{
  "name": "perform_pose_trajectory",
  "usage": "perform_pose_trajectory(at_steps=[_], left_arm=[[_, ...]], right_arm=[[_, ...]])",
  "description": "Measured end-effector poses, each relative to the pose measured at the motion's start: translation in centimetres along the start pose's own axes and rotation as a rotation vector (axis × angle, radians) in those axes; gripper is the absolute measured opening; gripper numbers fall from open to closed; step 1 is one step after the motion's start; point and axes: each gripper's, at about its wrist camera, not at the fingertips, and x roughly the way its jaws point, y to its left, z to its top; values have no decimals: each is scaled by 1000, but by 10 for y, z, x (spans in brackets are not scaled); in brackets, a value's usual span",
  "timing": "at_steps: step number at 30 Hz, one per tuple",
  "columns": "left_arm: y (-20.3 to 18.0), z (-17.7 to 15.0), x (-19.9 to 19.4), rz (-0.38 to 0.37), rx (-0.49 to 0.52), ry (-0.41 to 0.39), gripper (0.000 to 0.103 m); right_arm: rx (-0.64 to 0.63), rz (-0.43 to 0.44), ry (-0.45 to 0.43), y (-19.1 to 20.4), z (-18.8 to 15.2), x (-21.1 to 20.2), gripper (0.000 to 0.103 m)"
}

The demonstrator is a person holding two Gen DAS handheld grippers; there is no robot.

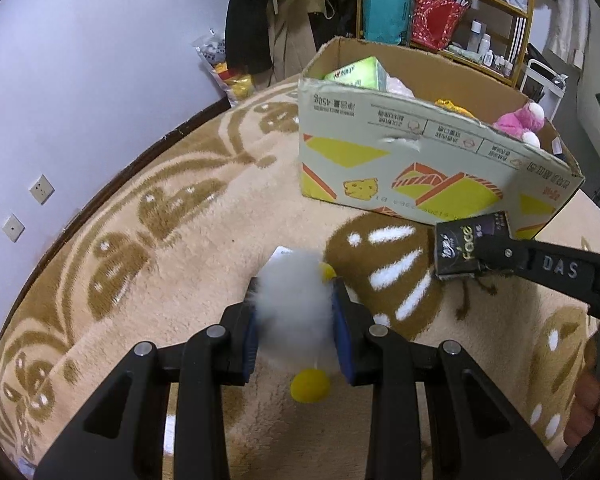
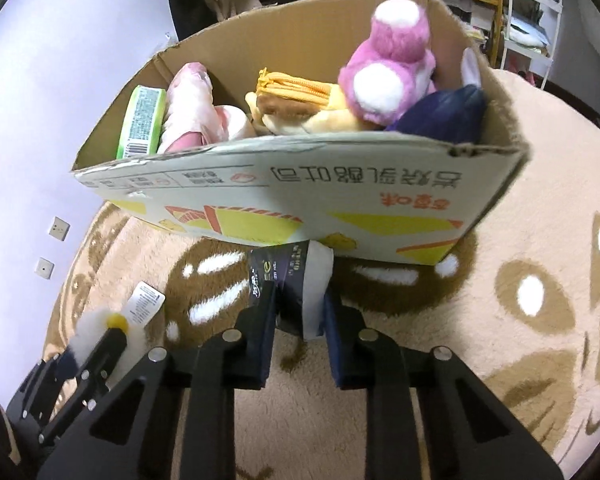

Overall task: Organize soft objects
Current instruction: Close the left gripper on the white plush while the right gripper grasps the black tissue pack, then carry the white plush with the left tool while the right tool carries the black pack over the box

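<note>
Gripping a fluffy white plush toy (image 1: 296, 300) with yellow feet, left tool (image 1: 294, 312) narrowed, both blue pads pressed into the fur, toy held above the patterned rug (image 1: 160, 240) near its middle. Showing also in the right wrist view at lower left, with a paper tag beside the yellow tuft. Clamping a dark tissue pack (image 2: 296, 292), right tool (image 2: 300, 320) narrowed, pads on both sides of the wrapper, pack squeezed and tilted; no earlier picture to go by. Hanging just in front of the near wall of the cardboard box (image 2: 300, 208), over a brown patch of the rug. Reading "face" on the pack in the left wrist view, to the right of the plush toy and well apart from it. Standing on the rug toward its far edge, the box open at the top. Lying inside: a green tissue pack (image 2: 142, 120) against the left wall, a pink soft item (image 2: 192, 112) next to it, a yellow zip pouch (image 2: 296, 88) in the middle, a pink plush (image 2: 388, 76) with white patches on top at the right, a dark blue cloth (image 2: 448, 116) in the near right corner. Beyond the box, a wooden shelf (image 1: 496, 4) with bags and bottles, hanging clothes (image 1: 268, 20) to its left, and a pale wall with two sockets.
</note>
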Motion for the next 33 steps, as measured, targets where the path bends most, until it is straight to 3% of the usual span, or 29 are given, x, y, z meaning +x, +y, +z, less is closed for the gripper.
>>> perform_pose_trajectory(at_steps=[4,7,12,21,33], left_arm=[[-1,4,-12,23,34,-49,30],[-4,10,-28,32,65,-99,30],[-10,23,-55,38,109,-188,30],[-7,49,-94,-37,104,-299,28],[-23,116,-120,-54,140,-450,28]], right_arm=[[-7,-5,-33,7,-5,-23,23],[-12,9,-64,-12,2,-46,23],[-52,11,-175,-16,2,-100,23],[-63,38,-338,-19,12,-162,23],[-33,61,-461,-27,44,-170,23]])
